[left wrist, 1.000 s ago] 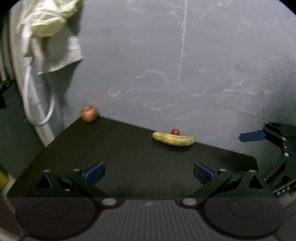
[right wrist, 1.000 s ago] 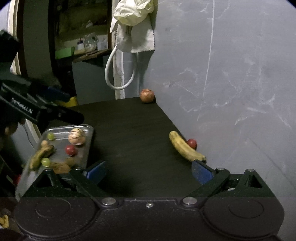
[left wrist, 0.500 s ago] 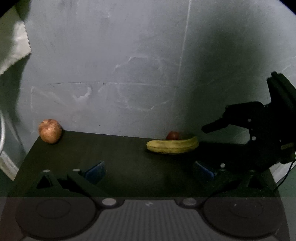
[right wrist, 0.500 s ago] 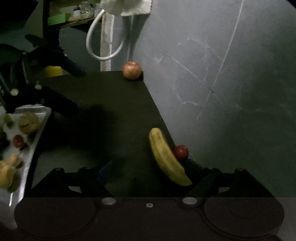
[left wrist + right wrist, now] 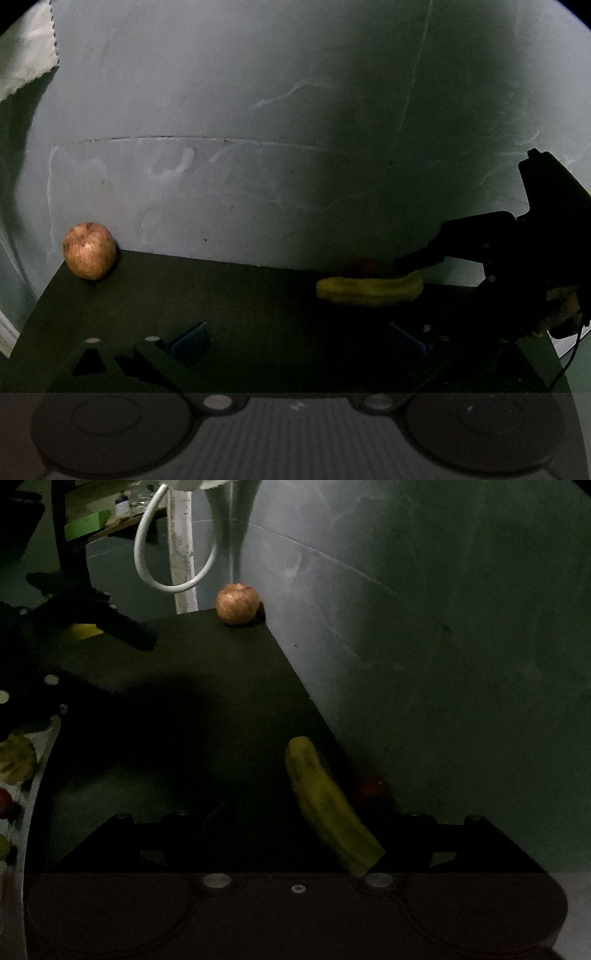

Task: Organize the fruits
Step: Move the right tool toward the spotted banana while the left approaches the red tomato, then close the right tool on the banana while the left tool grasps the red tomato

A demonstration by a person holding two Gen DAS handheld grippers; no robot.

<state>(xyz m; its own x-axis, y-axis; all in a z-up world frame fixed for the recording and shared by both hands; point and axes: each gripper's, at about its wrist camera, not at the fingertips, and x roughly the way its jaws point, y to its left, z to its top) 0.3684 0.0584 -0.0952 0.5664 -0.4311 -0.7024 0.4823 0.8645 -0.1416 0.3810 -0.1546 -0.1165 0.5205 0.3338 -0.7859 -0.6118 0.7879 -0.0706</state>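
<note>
A yellow banana lies on the dark table by the grey wall, with a small red fruit behind it. My right gripper is open, its jaws either side of the banana's near end. In the left wrist view the banana lies right of centre with the right gripper around its right end. An apple sits at the table's far left corner, also seen in the right wrist view. My left gripper is open and empty above the table.
A metal tray with several fruits lies at the left edge of the right wrist view. A white cable loop and cloth hang beyond the table's far end. The grey wall borders the table.
My right gripper has moved forward so the banana's near end now lies between its jaws. My left gripper has moved closer to the table and wall. The scene has darkened.
</note>
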